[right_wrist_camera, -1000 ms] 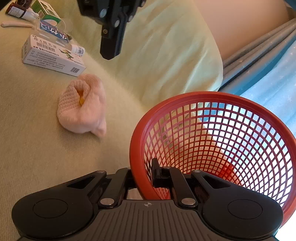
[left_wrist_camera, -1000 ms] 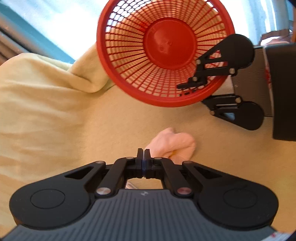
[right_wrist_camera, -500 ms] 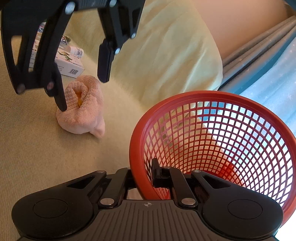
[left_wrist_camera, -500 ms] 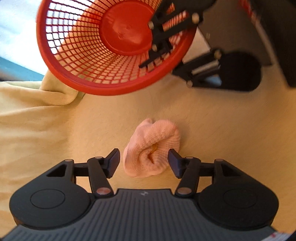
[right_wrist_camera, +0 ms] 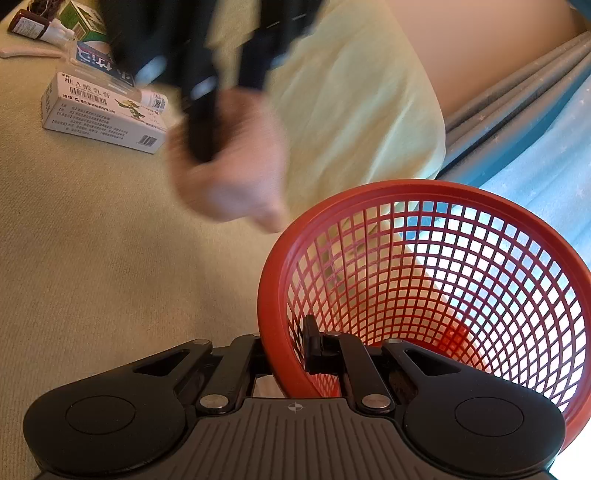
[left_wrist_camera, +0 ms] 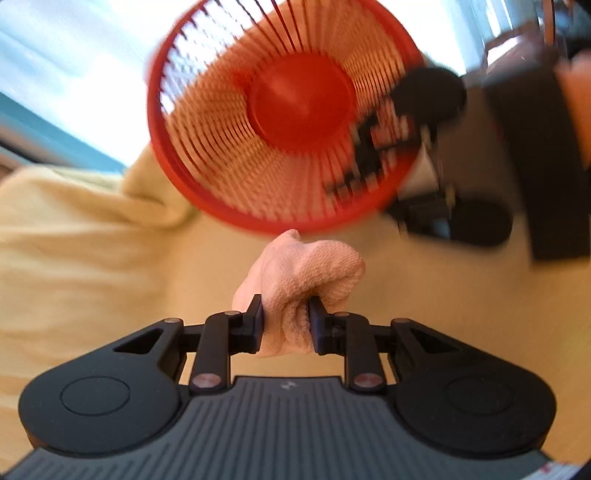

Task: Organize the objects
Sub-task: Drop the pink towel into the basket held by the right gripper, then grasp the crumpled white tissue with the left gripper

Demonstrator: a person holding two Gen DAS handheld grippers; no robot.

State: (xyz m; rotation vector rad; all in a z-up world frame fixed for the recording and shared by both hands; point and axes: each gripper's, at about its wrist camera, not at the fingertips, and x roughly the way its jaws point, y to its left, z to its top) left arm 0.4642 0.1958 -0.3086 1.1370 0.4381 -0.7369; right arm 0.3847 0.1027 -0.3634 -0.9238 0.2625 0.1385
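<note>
Left wrist view:
- The left tongs are closing on a pink knitted cloth bundle; both pads press into its near end, and most of the bundle bulges out beyond the fingertips.
- The bundle hangs over a pale yellow bed cover, whose folds rise at far left.
- Just beyond the bundle is the red mesh basket, tipped so that its open mouth and solid round bottom face the camera; it is blurred.
- At the basket's right rim the right tongs show as a dark blurred shape, one finger inside the basket and one outside.

Right wrist view:
- The right tongs are clamped on the near rim of the red mesh basket, one finger on each side of its wall.
- The pink bundle is a blur to the far left of the basket, close to its rim, gripped by the blurred left tongs from above.
- Farther left on the bed cover lie a white medicine box, a small brown bottle and a green box.
</note>
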